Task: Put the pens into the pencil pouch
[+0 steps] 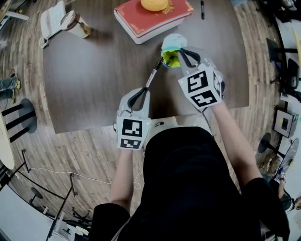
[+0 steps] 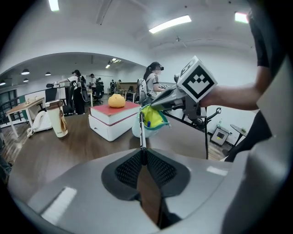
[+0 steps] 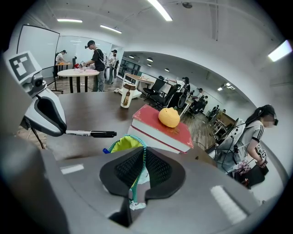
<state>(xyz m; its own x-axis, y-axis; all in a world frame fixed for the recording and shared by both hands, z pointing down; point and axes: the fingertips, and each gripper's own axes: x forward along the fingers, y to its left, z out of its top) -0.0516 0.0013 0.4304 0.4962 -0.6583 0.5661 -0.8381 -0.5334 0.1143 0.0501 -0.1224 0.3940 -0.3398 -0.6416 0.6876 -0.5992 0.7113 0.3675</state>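
We hold a slim black-and-white pen (image 1: 154,74) by its tail in the clenched ribbed pads of our left gripper (image 1: 142,93), its black capped end at the gaping mouth of the soft pale-blue pencil pouch (image 1: 173,44), lined yellow-green, just on our side of the thick red-covered book (image 1: 150,21). Our right gripper (image 1: 182,56) pinches the pouch's teal zipper edge, and a second pen (image 1: 202,9) lies on the dark wood-grain table (image 1: 89,80) just right of the book

Dark table (image 1: 94,84) stands on a wood-plank, possibly laminate, floor (image 1: 61,153).
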